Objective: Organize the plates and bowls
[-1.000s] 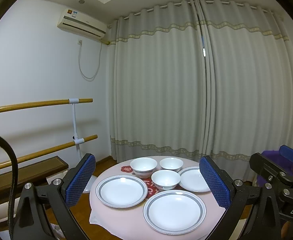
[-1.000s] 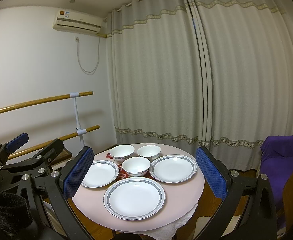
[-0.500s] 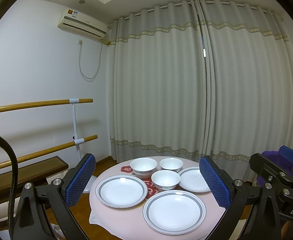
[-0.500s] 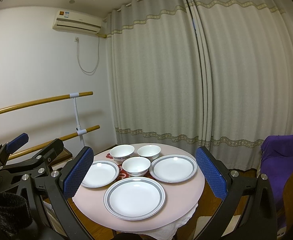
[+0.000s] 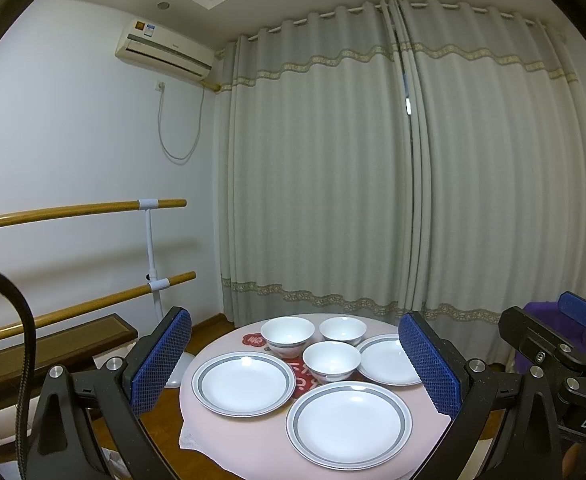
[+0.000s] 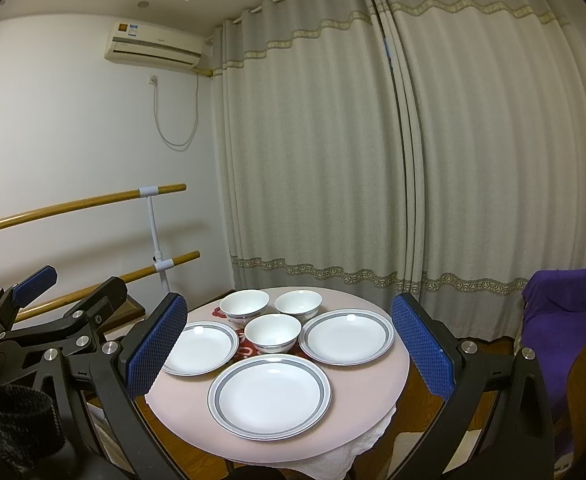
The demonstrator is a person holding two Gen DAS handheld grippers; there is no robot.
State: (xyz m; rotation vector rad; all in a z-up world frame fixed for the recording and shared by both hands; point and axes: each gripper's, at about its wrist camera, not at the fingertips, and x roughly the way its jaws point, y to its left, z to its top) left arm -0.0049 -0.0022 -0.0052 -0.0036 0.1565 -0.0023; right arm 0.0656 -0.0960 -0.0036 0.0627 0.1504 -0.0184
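Three white plates with grey rims lie on a round pink table (image 5: pixel 269 456): a left plate (image 5: pixel 244 383), a near plate (image 5: pixel 349 424) and a right plate (image 5: pixel 389 359). Three white bowls stand behind them: left (image 5: pixel 287 331), right (image 5: pixel 341 330) and middle (image 5: pixel 332 361). The right wrist view shows the near plate (image 6: pixel 269 395), the right plate (image 6: pixel 346 337), the left plate (image 6: pixel 201 347) and the middle bowl (image 6: pixel 275 332). My left gripper (image 5: pixel 295 364) and right gripper (image 6: pixel 289 350) are open and empty, held back from the table.
Grey curtains (image 5: pixel 373 184) hang behind the table. Wooden ballet bars (image 5: pixel 81 212) run along the left wall. A purple cloth lies on a chair (image 6: pixel 561 312) at the right. Wooden floor surrounds the table.
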